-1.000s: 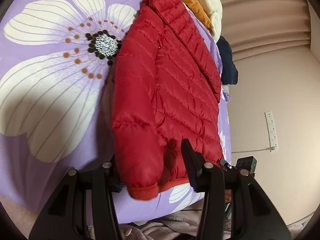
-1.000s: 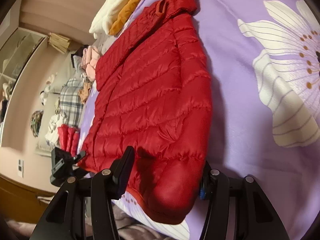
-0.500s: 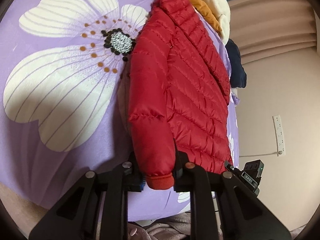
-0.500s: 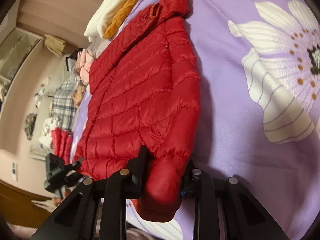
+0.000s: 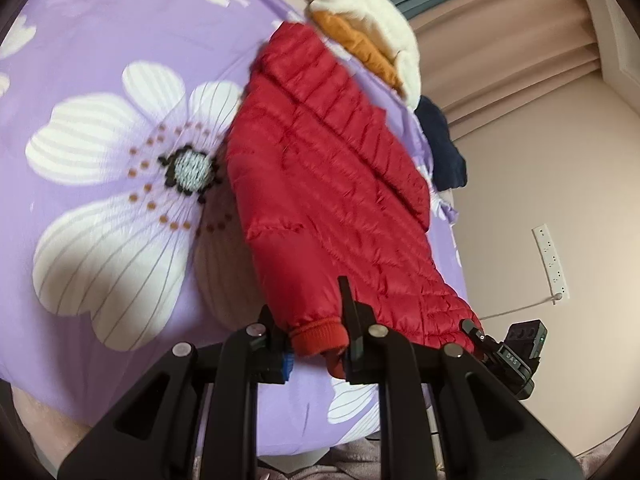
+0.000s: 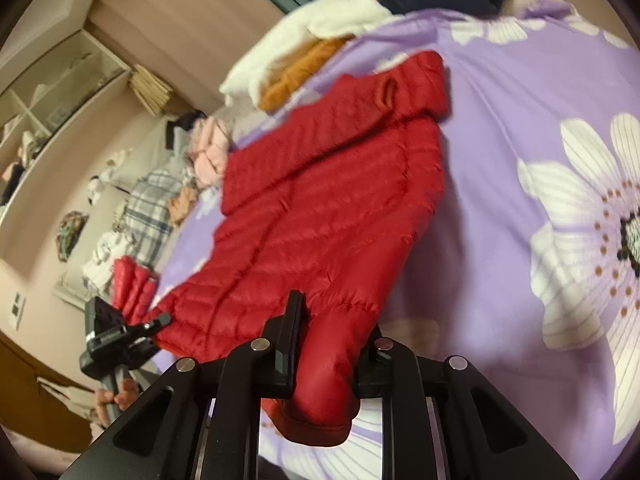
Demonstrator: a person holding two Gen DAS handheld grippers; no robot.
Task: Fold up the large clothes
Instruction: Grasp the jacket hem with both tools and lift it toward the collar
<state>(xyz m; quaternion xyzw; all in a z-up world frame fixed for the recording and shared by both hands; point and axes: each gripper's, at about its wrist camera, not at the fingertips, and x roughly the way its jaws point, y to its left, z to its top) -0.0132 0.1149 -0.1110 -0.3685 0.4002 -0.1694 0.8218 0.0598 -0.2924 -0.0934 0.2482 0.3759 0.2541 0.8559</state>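
A red quilted puffer jacket (image 5: 332,184) lies lengthwise on a purple bedspread with big white flowers (image 5: 100,80). My left gripper (image 5: 312,328) is shut on one sleeve just above its ribbed cuff (image 5: 318,338), and that sleeve end hangs lifted off the bed. In the right wrist view the jacket (image 6: 320,208) runs away from me, collar at the far end. The jaws of my right gripper (image 6: 332,344) are closing, with the other sleeve (image 6: 328,384) squeezed between the pads. Each view shows the opposite gripper at the jacket's far lower corner: the right gripper (image 5: 516,352) and the left gripper (image 6: 116,332).
A cream fleece (image 5: 372,12) and an orange garment (image 5: 356,48) lie past the collar, with a navy garment (image 5: 444,148) at the bed's edge. Piled clothes (image 6: 148,208) sit beyond the bed's side. A power strip (image 5: 552,260) hangs on the wall. A hand (image 6: 116,396) grips the left tool.
Both grippers went from open around the sleeve ends to shut on them. Both sleeve ends have since risen off the bedspread, and the views have tilted.
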